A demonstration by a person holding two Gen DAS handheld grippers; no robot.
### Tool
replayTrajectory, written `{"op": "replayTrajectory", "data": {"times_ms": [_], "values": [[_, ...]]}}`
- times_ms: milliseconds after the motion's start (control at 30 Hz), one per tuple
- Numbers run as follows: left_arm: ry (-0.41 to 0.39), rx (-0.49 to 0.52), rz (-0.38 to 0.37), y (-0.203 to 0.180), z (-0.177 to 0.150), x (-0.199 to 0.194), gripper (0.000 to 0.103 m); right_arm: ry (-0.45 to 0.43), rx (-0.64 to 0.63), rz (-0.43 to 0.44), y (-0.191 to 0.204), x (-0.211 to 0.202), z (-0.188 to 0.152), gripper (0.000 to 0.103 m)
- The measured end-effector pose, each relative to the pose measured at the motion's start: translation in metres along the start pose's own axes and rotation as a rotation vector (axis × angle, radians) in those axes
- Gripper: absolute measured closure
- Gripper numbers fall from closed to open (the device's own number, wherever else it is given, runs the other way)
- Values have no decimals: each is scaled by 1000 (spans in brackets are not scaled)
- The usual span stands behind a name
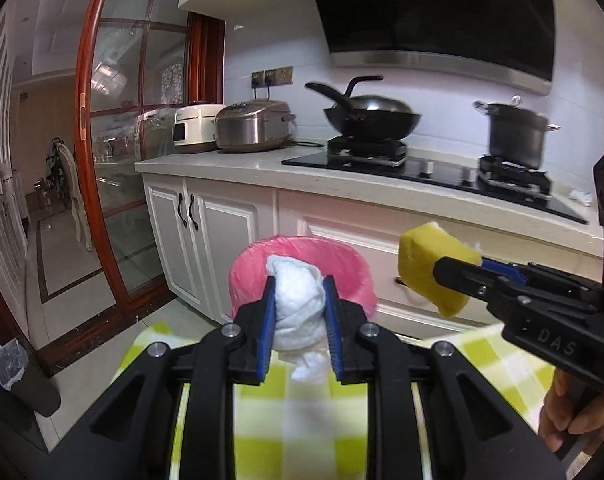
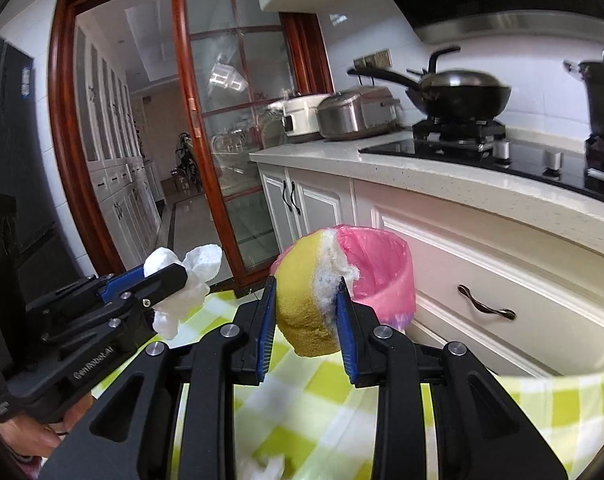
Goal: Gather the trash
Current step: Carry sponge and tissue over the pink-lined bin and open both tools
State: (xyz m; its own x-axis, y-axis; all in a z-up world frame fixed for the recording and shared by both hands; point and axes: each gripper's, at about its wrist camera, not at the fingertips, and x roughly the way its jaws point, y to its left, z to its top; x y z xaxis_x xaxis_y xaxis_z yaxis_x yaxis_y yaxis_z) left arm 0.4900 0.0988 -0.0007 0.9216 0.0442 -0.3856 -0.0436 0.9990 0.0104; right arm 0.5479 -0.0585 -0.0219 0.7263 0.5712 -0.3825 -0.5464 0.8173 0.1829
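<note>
My left gripper (image 1: 299, 292) is shut on a crumpled white tissue (image 1: 297, 312) and holds it in the air, in line with the bin with a pink bag (image 1: 354, 276) beyond the table. My right gripper (image 2: 306, 292) is shut on a yellow sponge (image 2: 302, 312) with a white scouring side. The bin (image 2: 386, 276) shows just behind the sponge. The right gripper with the sponge (image 1: 434, 268) shows at the right of the left wrist view. The left gripper with the tissue (image 2: 181, 280) shows at the left of the right wrist view.
A table with a green-and-white checked cloth (image 1: 302, 408) lies under both grippers. White cabinets and a counter (image 1: 237, 168) stand behind the bin, with rice cookers, a wok (image 1: 370, 116) and a pot on the stove. A glass sliding door (image 1: 121, 160) is at the left.
</note>
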Motion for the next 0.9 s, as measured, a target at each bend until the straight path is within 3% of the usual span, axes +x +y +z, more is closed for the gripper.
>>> {"op": "replayTrajectory", "data": {"times_ms": [300, 700, 733, 800, 900], "values": [[37, -43, 15, 31, 31, 113, 80, 66, 50, -13, -52, 116, 39, 74], [54, -100, -23, 54, 21, 204, 77, 92, 54, 9, -88, 197, 38, 71], [57, -109, -45, 57, 18, 210, 74, 96, 51, 9, -88, 201, 36, 69], [70, -118, -67, 62, 14, 218, 68, 107, 54, 12, -92, 207, 32, 53], [68, -95, -24, 61, 8, 221, 59, 110, 48, 2, -97, 214, 28, 53]]}}
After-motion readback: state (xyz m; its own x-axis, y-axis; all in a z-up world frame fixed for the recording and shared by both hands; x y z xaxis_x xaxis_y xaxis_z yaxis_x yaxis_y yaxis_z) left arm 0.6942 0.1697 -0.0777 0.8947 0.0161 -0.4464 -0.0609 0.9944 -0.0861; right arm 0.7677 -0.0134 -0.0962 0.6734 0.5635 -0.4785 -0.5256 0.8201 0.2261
